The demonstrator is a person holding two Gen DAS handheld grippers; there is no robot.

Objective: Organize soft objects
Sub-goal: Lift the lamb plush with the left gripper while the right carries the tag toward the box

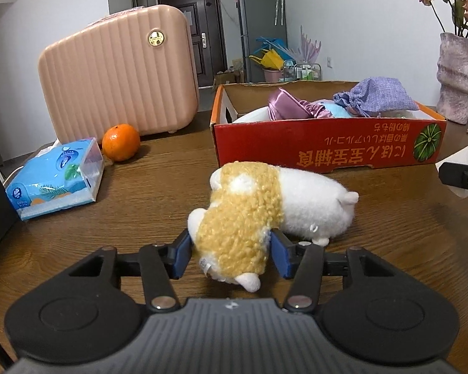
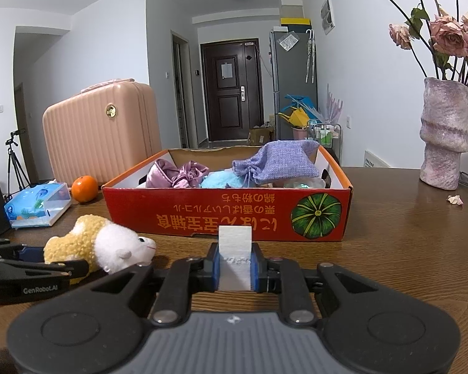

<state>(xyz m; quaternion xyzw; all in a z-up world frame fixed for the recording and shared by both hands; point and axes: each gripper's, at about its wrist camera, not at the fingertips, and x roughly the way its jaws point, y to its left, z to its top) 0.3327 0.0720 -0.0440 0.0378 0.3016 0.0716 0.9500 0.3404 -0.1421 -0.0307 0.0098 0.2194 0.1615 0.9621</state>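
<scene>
- Left claw (image 1: 231, 254) straddles the plush toy's (image 1: 265, 208) yellow woolly end on the bench (image 1: 140, 218); pads apparently touching, barely pressing.
- The toy looks light and squashy; grip its thick middle.
- Right claw (image 2: 235, 266) is clamped on a white foam block (image 2: 235, 249), near the red box (image 2: 227, 215).

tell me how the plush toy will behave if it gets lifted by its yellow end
The plush toy looks fluffy and stuffed, so it likely squashes between the left tool pads rather than slipping. Held at the yellow end only, its white half probably droops. It seems light and shouldn't roll.
</scene>
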